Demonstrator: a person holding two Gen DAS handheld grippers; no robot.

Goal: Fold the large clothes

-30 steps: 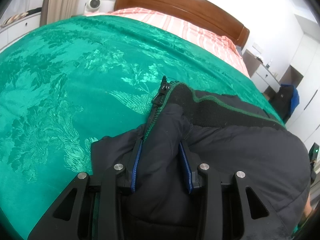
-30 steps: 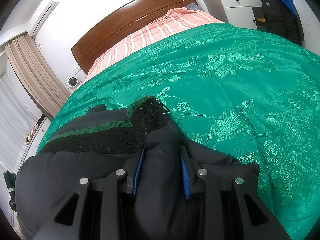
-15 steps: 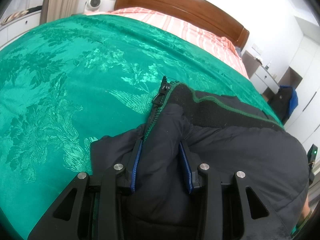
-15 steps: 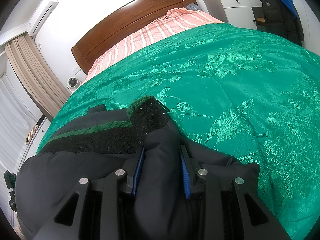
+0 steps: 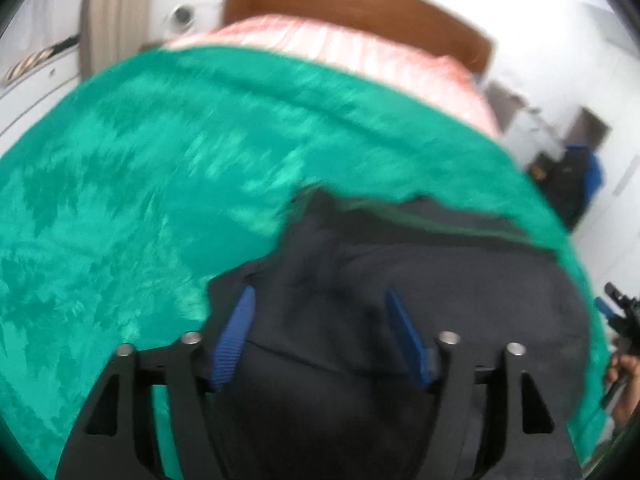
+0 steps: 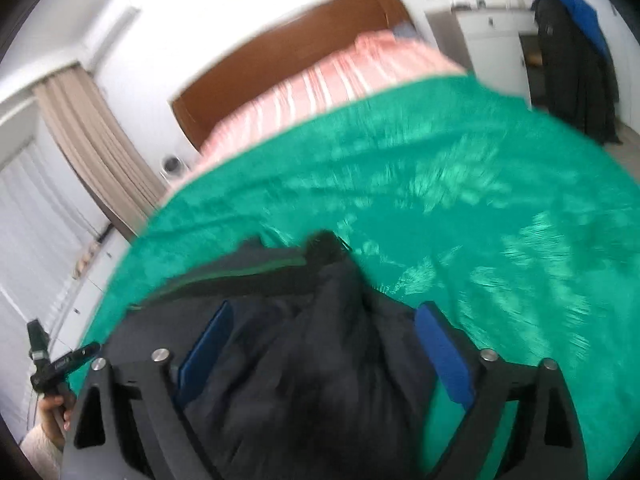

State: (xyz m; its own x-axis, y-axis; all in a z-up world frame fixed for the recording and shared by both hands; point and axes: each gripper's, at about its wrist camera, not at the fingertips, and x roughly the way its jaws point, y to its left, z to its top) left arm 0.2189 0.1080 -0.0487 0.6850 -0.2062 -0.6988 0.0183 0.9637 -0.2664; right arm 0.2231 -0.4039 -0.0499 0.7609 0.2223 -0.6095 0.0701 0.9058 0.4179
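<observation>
A home bedroom, blurred though both views are: a bed with wooden headboard (image 6: 288,44), green bedspread (image 6: 460,200), striped pink sheet (image 6: 328,84), beige curtains (image 6: 92,148) and a white dresser (image 6: 492,28).

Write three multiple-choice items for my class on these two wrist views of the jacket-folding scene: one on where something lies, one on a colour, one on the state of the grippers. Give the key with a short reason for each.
1. Where does the black jacket lie?
A. on the green bedspread
B. on the floor
C. on the white dresser

2. What colour are the gripper pads?
A. red
B. blue
C. white

3. How do the left gripper and right gripper stand?
A. both clamped tight on fabric
B. only the left is spread
C. both spread wide, fabric loose between the pads

Key: 1 A, green cloth borders the jacket in both views. 2 B, blue strips line the inner faces of the fingers. 3 C, each view shows a broad gap between the pads, with jacket bulging between them unpinched.
</observation>
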